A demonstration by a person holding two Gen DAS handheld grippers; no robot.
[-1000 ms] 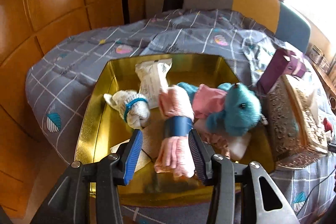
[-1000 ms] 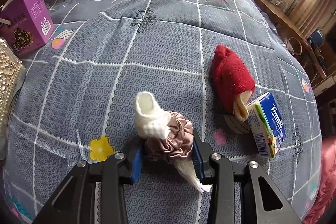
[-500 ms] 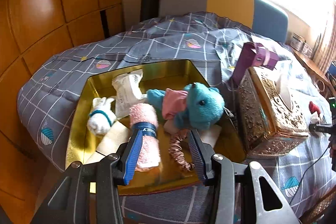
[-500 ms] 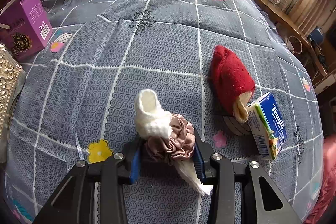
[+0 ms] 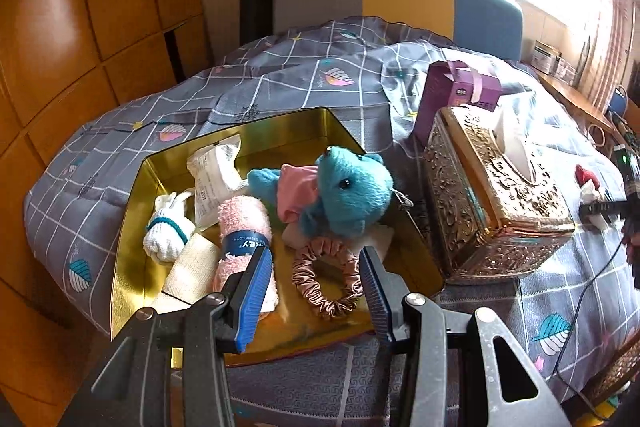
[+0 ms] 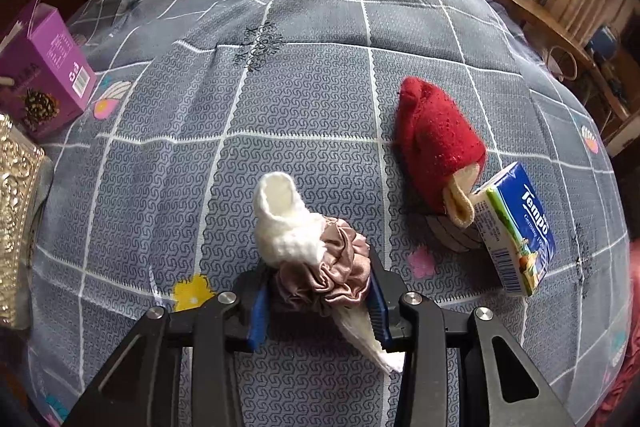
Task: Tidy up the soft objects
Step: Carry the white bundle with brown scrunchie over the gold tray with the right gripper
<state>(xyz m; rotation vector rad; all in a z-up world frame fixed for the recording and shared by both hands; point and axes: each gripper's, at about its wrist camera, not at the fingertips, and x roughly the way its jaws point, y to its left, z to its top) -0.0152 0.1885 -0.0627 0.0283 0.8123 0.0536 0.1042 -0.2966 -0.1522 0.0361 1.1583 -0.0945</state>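
A gold tin (image 5: 132, 227) on the bed (image 6: 304, 75) holds a blue teddy (image 5: 344, 191), a pink rolled towel (image 5: 244, 227), a white sock roll (image 5: 166, 231), a plastic packet (image 5: 212, 175) and a pink scrunchie (image 5: 326, 281). The left tool (image 5: 316, 291) hangs above it, half open and empty. The right tool (image 6: 318, 287) grips a mauve scrunchie (image 6: 328, 275) wrapped around a white sock (image 6: 286, 227), on the bedspread near a red sock (image 6: 436, 143) and a tissue pack (image 6: 516, 231).

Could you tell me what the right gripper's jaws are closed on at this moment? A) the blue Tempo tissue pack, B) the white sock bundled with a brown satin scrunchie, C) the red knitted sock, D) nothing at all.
B: the right gripper has both blue pads pressed against the white sock bundled with a brown satin scrunchie, lying on the grey checked bedspread.
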